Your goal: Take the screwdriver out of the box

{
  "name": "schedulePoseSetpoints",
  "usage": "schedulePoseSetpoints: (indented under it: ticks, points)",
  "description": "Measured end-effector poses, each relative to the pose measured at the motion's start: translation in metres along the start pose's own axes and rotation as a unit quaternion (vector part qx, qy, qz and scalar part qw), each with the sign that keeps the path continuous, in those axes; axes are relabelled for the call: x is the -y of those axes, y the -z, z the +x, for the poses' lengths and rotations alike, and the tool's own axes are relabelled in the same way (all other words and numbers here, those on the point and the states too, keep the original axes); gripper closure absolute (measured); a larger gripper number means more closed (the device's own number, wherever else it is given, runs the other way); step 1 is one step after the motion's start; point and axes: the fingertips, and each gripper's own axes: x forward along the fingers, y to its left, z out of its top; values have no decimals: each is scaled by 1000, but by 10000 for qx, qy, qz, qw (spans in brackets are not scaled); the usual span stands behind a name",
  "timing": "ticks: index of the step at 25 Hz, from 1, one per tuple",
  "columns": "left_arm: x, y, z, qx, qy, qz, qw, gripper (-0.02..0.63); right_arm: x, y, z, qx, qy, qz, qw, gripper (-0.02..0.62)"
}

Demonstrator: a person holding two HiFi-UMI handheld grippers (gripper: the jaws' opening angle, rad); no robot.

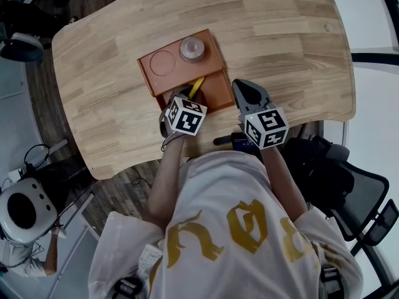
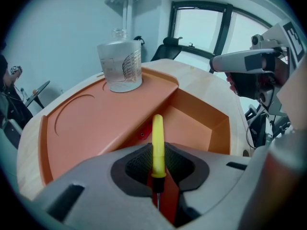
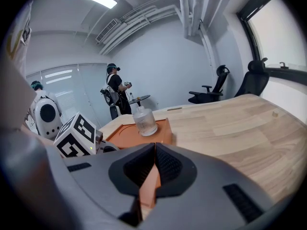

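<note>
Left gripper (image 2: 157,150) is down in the orange box (image 1: 149,73), pads (image 2: 139,164) clamped on either side of the yellow screwdriver (image 2: 158,138); the handle runs up out of the jaws at centre frame, with the thin metal shaft just showing below. In the head view the tool lies in the sunken compartment in the box's lower half, slanting toward the upper right. Right gripper (image 3: 154,146) is held just beside the box's right edge, jaws clenched tip to tip with nothing in them.

Around the grab: a clear glass bottle (image 1: 192,48) stands upright on the box's raised flat shelf, next to a round recess (image 1: 163,62), apart from the screwdriver; the compartment's sloped orange wall rises close on the handle's left. The wooden table (image 1: 280,36) carries the box. A black office chair (image 1: 349,185) sits at lower right of the head view, a white round-faced machine (image 1: 22,209) at lower left; a person (image 3: 115,92) stands far back in the right gripper view.
</note>
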Motion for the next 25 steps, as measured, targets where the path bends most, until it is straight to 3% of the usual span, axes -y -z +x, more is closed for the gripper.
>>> schedulePoseSetpoints:
  ticks: [14, 19, 25]
  points:
    - [8, -2, -12, 146, 59, 317, 9994, 531, -6, -7, -4, 80, -12, -65, 9999, 583]
    - [17, -14, -22, 557, 281, 391, 9973, 529, -10, -7, -7, 92, -13, -89, 9999, 583]
    - [20, -27, -40, 1072, 639, 43, 9922, 531, -13, -12, -14, 148, 10, -147, 9998, 583]
